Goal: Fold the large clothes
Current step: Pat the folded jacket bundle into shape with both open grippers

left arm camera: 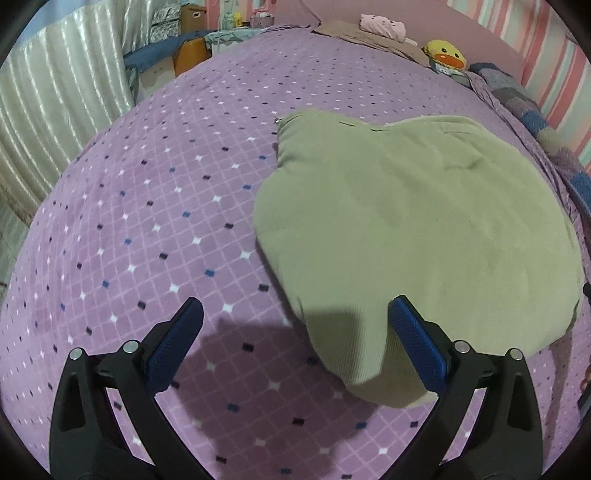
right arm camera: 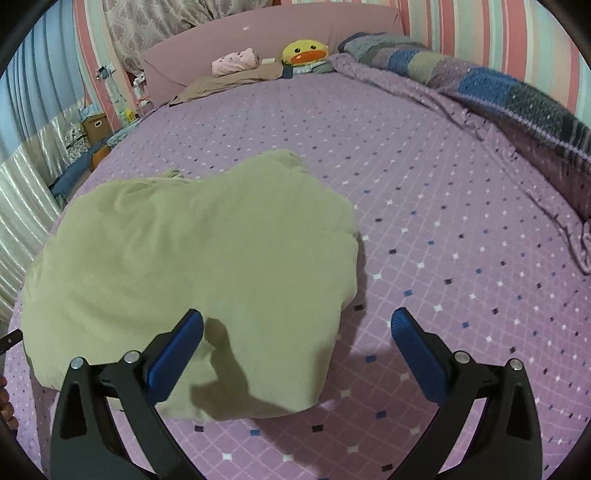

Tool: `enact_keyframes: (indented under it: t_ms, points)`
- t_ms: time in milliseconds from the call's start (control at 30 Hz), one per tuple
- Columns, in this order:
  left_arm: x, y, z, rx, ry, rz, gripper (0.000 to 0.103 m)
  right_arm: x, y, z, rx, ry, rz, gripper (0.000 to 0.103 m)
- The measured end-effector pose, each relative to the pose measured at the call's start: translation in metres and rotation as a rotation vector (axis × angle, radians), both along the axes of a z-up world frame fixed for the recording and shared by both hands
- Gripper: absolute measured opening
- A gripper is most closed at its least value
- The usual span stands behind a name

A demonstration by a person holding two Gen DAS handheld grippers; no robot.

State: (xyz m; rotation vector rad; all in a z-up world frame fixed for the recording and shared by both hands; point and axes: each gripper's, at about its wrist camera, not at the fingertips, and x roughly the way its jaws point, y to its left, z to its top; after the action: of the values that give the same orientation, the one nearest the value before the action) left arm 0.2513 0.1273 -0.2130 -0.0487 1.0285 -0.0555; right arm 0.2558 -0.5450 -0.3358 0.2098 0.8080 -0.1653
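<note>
A large pale green garment (left arm camera: 413, 229) lies folded in a thick bundle on the purple checked bedspread (left arm camera: 147, 206). My left gripper (left arm camera: 295, 314) is open and empty, hovering over the garment's near left corner, with the ribbed hem between its fingers. In the right wrist view the same garment (right arm camera: 192, 266) fills the left half. My right gripper (right arm camera: 297, 325) is open and empty above the garment's near right edge, its left finger (right arm camera: 181, 343) over the cloth and its right finger (right arm camera: 417, 350) over the bedspread (right arm camera: 424, 206).
A pink headboard (right arm camera: 258, 40), a pink pillow (right arm camera: 234, 61), a yellow duck toy (right arm camera: 304, 51) and a brown cloth (right arm camera: 229, 83) lie at the far end. A blue and grey knitted blanket (right arm camera: 498, 92) runs along the right side. Curtains (left arm camera: 55, 103) and boxes (left arm camera: 194, 18) stand left.
</note>
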Motion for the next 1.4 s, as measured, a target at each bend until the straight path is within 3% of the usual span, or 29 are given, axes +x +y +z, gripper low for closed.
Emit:
enact_keyframes:
  t_ms: [100,300,500,667,833,967,1067,1233,1333,1400]
  points:
    - [0.004,-0.004,0.001,0.021,-0.012,-0.018,0.100,-0.001,-0.007,-0.005,0.013,-0.014,0.000,0.101]
    - [0.009,0.002,-0.004,-0.026,-0.014,-0.014,0.100,0.009,-0.042,-0.041,0.277,-0.013,0.033,0.101]
    - [0.005,0.001,-0.008,-0.035,-0.021,-0.026,0.100,0.016,-0.044,-0.065,0.381,-0.046,0.087,0.101]
    - [0.013,-0.006,-0.007,-0.028,-0.021,-0.036,0.100,0.028,-0.045,-0.084,0.514,-0.003,0.135,0.101]
    - [0.018,-0.006,-0.009,-0.039,-0.015,-0.043,0.100,0.041,-0.030,-0.086,0.556,0.049,0.195,0.102]
    - [0.018,-0.004,-0.010,-0.051,-0.011,-0.043,0.100,0.059,0.002,-0.073,0.406,0.089,0.242,0.100]
    - [0.014,0.000,-0.009,-0.067,-0.004,-0.046,0.100,0.062,0.018,-0.059,0.301,0.089,0.257,0.085]
    - [0.002,0.007,-0.014,-0.104,0.011,-0.068,0.100,0.071,0.040,-0.042,0.176,0.141,0.251,0.073]
    - [0.001,0.012,-0.025,-0.195,0.037,-0.070,0.100,0.075,0.039,-0.037,0.144,0.163,0.245,0.073]
    - [0.006,0.016,-0.034,-0.321,0.056,-0.062,0.100,0.078,0.039,-0.035,0.152,0.170,0.239,0.073]
